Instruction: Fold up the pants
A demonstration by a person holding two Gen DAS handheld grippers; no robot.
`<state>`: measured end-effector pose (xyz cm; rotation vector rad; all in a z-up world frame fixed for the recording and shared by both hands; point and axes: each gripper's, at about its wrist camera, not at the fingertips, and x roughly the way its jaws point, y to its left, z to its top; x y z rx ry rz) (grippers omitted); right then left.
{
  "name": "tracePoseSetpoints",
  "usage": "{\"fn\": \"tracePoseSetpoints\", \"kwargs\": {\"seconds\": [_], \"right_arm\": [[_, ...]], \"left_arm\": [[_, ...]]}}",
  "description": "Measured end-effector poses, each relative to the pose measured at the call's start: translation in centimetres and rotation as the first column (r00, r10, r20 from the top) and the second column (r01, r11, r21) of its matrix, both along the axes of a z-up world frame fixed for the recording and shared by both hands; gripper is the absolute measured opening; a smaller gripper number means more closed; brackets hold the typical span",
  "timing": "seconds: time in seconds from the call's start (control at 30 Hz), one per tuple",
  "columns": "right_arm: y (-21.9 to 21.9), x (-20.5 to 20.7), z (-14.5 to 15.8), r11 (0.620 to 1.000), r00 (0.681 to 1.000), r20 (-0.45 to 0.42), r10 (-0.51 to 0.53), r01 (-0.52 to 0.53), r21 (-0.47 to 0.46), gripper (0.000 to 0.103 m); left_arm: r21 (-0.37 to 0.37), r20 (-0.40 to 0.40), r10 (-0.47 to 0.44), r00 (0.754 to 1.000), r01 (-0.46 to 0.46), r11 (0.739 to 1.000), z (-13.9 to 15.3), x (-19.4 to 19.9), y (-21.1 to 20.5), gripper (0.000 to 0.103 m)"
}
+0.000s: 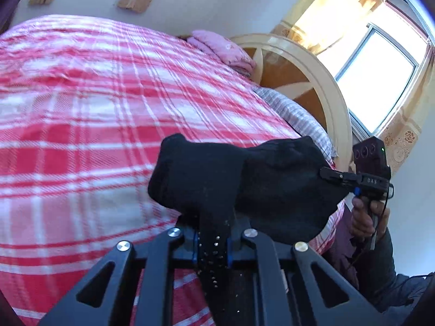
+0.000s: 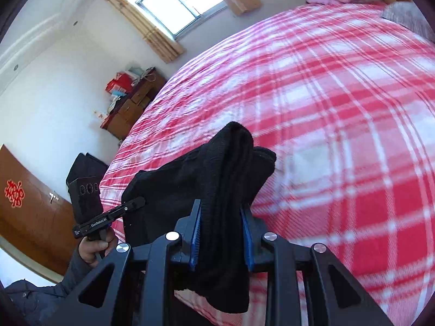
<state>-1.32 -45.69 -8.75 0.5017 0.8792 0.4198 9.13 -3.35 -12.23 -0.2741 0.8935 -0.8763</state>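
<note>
We note pants [image 2: 217, 179]: black knit cloth, matt, slightly fuzzy w/ pale lint specks. Bedsheet [image 1: 89, 114]: woven red/white plaid cloth, matt. Left gripper [image 1: 212, 241]: matt black frame, shiny metal rivets, blue ribbed pads [image 2: 246, 233]. Headboard [image 1: 320, 81]: glossy cream trim, lacquered wood.

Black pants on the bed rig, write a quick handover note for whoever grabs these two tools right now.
Left tool: shut on the black pants, cloth bunched between its fingers.
Right tool: shut on the black pants too, gripping a thick bundle of several layers.
Where things are: the pants hang between the two tools, lifted over the near edge of the red plaid bed. A folded pink blanket lies by the headboard.
Done: both grips are secure; the cloth looks doubled over at least once.
Left: lay the pants on the bed, smooth them, finish the fold, release.
</note>
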Motion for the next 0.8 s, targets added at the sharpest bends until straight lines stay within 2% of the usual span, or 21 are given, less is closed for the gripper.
{"fn": "tracePoseSetpoints", "kwargs": {"seconds": [0.23,0.47,0.63,0.8], "right_arm": [[6.3,5.4,0.2,0.982,0.984,0.000,0.180,-0.180,-0.050,0.027],[13.7,10.4,-1.2,0.944,0.947,-0.011,0.322,-0.322,-0.066,0.027],[18.8,13.1,-2.7,0.922,0.924,-0.026,0.381,-0.382,-0.061,0.027],[22.2,15.2,-5.2,0.917,0.918,-0.060,0.392,-0.395,-0.053,0.027]], "left_arm": [[0.037,0.058,0.140,0.988,-0.142,0.989,1.7,1.9,6.6,0.014],[0.067,0.102,0.292,0.951,-0.299,0.952,2.5,3.5,14.1,0.014],[0.092,0.116,0.377,0.919,-0.388,0.917,2.2,4.5,18.4,0.014],[0.136,0.106,0.417,0.902,-0.429,0.893,0.4,5.3,20.8,0.014]]}}
